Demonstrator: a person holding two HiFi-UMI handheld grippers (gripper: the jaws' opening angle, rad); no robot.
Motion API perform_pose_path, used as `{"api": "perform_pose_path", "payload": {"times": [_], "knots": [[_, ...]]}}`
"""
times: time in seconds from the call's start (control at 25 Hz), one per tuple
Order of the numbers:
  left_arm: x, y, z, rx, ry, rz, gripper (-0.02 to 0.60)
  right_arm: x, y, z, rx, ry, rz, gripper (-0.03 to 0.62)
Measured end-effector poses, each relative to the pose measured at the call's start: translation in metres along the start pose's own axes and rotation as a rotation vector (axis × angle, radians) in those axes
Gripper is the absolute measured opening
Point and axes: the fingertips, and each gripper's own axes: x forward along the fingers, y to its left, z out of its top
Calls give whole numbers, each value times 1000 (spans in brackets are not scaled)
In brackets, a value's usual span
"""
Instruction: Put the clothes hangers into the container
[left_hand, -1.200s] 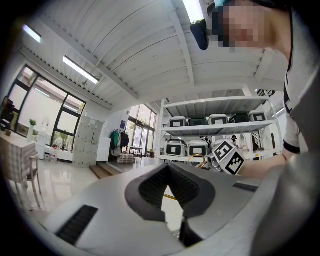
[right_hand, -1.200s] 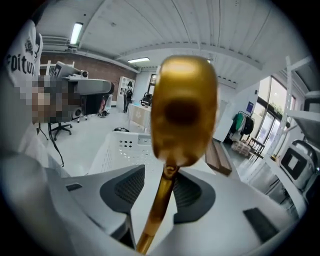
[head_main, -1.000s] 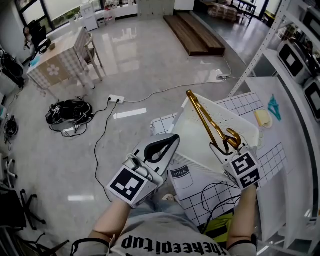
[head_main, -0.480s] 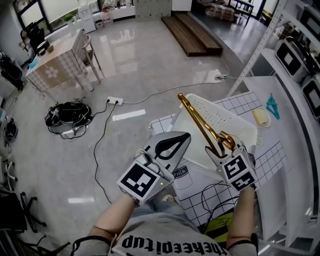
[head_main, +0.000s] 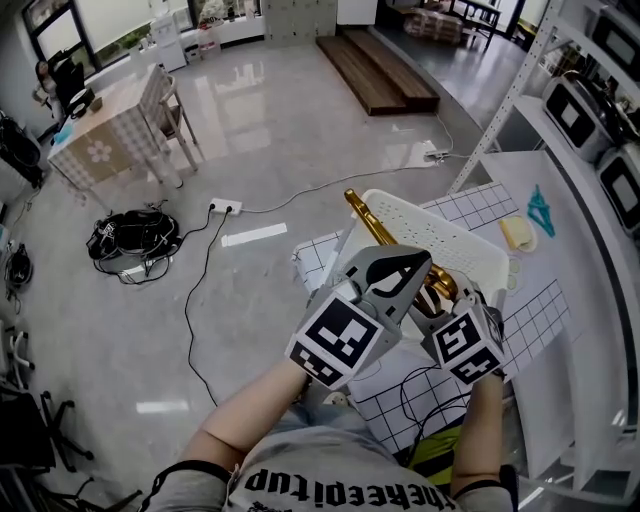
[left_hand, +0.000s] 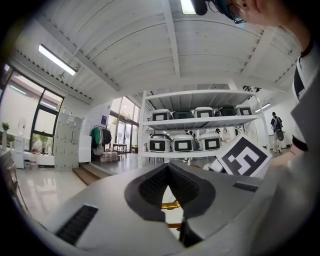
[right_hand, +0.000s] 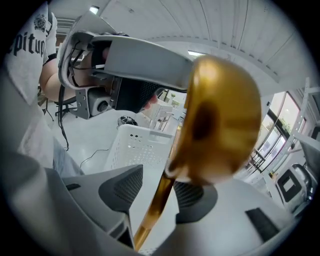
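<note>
gleaming gold hanger (head_main: 365, 215), slim, in right gripper (right_hand: 152, 197)

In the head view your left gripper (head_main: 403, 272) covers the mid-length of the gold hanger (head_main: 362, 212) and part of the white container (head_main: 455, 240). In the right gripper view the hanger's near end is a blurred mass at the lens, its shaft passing out of sight low between the jaws.

Left claw (head_main: 422, 266) closed, right claw (head_main: 432, 300) clamped.
</note>
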Motion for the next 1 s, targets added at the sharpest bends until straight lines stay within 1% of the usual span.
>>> {"api": "perform_pose_path", "payload": {"times": [0.16, 0.36, 0.52, 0.6, 0.72, 1.0], "knots": [[10, -6, -4, 27, 23, -11, 12, -4, -3, 1, -16, 6, -20, 215], [12, -5, -14, 23, 54, -14, 12, -12, -14, 5, 23, -36, -63, 221], [7, 0, -18, 7, 55, 2, 12, -19, -25, 4, 49, -50, -96, 227], [5, 3, -18, -5, 48, 9, 12, -24, -29, 6, 81, -82, -99, 229], [3, 5, -17, -15, 41, 13, 12, -31, -32, 15, 138, -156, -81, 232], [-4, 6, -17, -14, 36, 14, 12, -39, -32, 28, 163, -223, -89, 232]]}}
